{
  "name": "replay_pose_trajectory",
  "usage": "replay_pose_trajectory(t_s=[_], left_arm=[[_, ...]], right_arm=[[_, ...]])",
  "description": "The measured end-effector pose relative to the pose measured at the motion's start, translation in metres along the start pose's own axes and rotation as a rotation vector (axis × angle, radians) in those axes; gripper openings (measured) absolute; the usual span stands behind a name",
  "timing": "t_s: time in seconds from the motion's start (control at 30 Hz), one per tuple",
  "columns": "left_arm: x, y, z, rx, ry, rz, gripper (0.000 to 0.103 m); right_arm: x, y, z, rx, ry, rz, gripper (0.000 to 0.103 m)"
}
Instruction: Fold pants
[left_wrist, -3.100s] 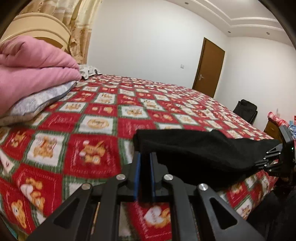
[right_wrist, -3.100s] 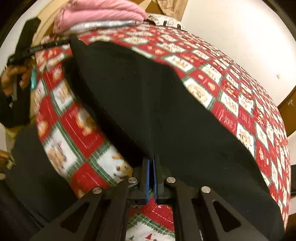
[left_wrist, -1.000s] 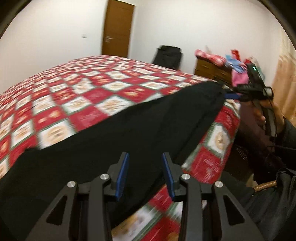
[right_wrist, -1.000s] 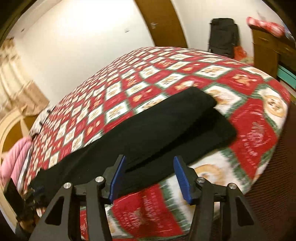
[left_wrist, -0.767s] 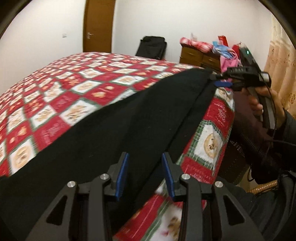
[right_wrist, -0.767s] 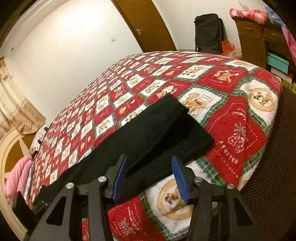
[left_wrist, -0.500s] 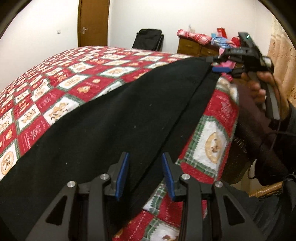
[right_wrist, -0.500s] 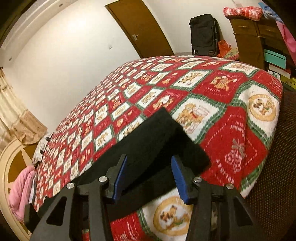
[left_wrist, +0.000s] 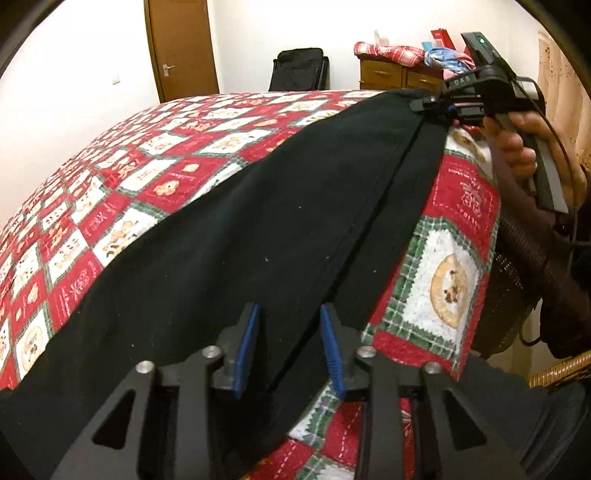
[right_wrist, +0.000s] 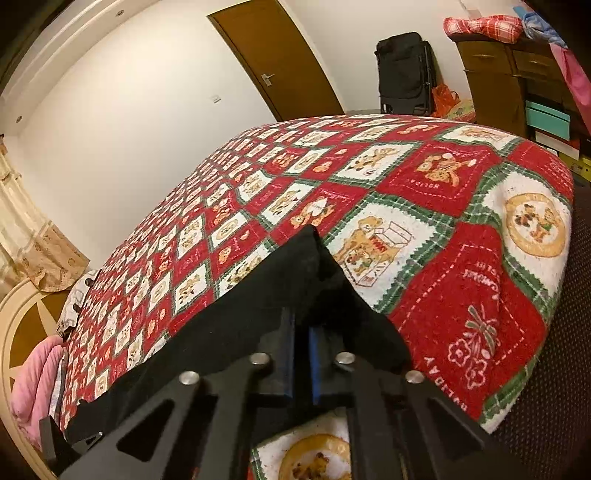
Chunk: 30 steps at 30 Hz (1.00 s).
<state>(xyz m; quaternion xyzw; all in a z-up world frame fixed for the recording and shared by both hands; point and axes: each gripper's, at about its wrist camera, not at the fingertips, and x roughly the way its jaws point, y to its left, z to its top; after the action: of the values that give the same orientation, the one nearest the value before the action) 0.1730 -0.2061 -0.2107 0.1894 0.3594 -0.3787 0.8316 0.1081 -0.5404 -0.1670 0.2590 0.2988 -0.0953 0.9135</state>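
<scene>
Both ends not yet secure: right gripper clenched on pants, left gripper closing, unclamped, risking slippage off the quilt.

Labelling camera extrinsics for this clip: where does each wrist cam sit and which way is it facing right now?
Left wrist: on the left gripper, angled down along the black pants over the bedspread toward the door; shows its own fingers, their jaws just closing with cloth between, plus the right gripper and the hand holding it.
Right wrist: on the right gripper, shut on the pants' end, looking up the bed toward the pink bedding; only its own fingers show clearly.
Shared: pants, bedspread, door.
</scene>
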Motion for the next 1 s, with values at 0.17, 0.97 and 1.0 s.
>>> replay_pose_trajectory(t_s=[0.17,0.97,1.0], left_arm=[[-0.008,0.013,0.000,-0.064,-0.009,-0.052,0.009],[-0.007,0.007,-0.004,-0.060,-0.025,-0.068,0.017],[-0.006,0.006,-0.004,-0.048,-0.020,-0.068,0.028]], right_arm=[[-0.016,0.012,0.001,-0.048,-0.040,0.049,0.003],[-0.021,0.009,-0.023,-0.067,0.034,0.150,0.025],[-0.018,0.014,-0.026,-0.074,0.044,0.168,0.042]])
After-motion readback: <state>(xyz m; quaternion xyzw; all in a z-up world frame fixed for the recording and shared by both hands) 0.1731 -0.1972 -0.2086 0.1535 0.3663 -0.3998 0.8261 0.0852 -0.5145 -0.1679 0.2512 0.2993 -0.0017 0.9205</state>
